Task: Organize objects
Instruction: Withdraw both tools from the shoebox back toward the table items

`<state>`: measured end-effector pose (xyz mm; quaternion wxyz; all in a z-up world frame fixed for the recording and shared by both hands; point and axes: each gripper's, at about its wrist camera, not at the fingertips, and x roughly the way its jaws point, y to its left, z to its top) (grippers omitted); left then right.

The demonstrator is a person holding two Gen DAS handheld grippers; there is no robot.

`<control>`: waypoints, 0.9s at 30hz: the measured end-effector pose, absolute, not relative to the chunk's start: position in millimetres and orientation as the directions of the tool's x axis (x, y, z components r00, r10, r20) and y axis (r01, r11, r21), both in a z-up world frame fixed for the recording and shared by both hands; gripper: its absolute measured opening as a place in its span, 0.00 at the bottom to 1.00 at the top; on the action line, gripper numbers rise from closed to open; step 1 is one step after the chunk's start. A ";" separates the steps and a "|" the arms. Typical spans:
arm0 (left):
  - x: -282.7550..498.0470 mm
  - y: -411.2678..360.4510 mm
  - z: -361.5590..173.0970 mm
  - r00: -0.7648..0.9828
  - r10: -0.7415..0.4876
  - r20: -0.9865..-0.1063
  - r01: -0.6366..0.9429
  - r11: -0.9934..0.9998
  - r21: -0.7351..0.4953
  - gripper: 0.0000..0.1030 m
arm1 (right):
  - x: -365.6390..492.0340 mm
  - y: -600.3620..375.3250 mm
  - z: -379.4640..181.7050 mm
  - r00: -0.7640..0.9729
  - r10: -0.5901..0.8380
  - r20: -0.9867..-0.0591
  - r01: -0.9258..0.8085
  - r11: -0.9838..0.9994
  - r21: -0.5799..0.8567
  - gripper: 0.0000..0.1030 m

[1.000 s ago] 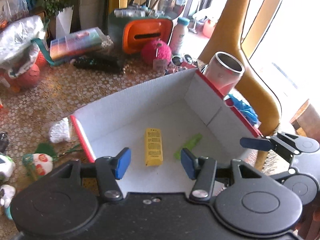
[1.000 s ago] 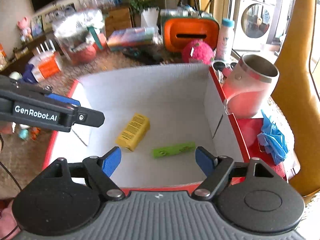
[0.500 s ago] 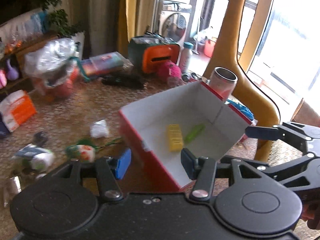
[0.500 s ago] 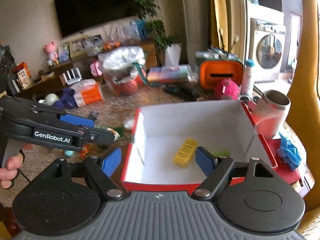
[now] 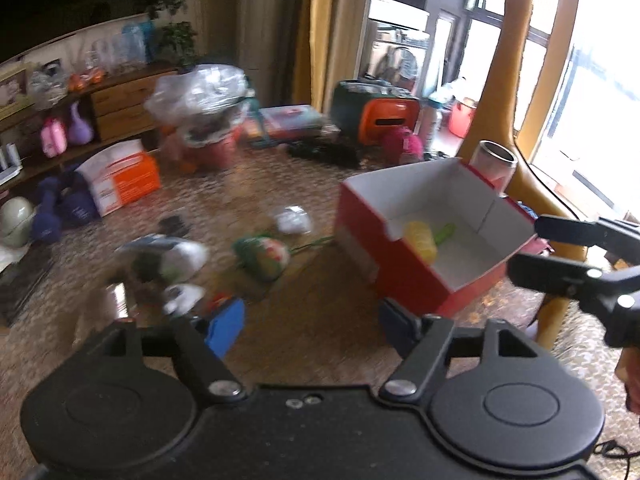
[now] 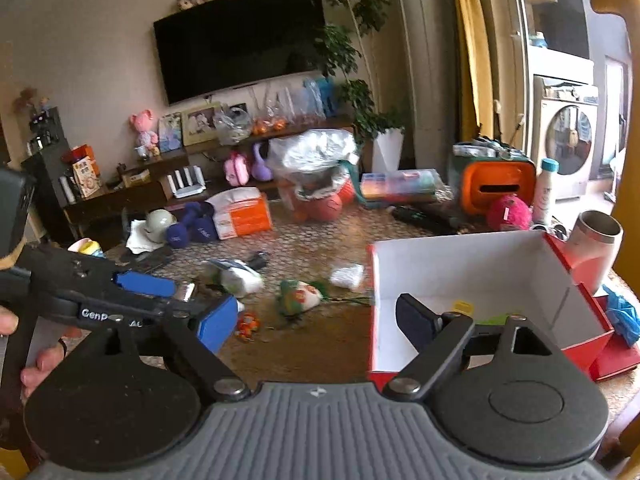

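Box: red cardboard box with white lining (image 5: 404,264) sits toward the surface's right edge, already holding a yellow rectangular packet (image 5: 420,236) and a green stick-shaped piece (image 5: 445,233).
Loose items: a green-and-orange soft pouch (image 5: 262,256) and a white crumpled wad (image 5: 294,220) lie mid-surface, left of the box.
Left tool (image 5: 310,326): jaws opening, nothing between them.
Right tool (image 6: 320,320): jaws opening too, empty.
Risk: both tools close together, so a rushed reach could clash or nudge the box.
Axis: the packet's long side runs from the box's near wall to its far wall.
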<state>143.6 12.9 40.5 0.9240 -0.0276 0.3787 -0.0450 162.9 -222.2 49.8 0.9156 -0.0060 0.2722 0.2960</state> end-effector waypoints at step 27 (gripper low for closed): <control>127.6 152.5 -17.3 0.738 0.089 -0.669 -0.209 0.973 -0.101 0.99 | 179.2 -125.6 -6.4 0.621 0.540 -0.568 -0.596 0.796 0.106 0.93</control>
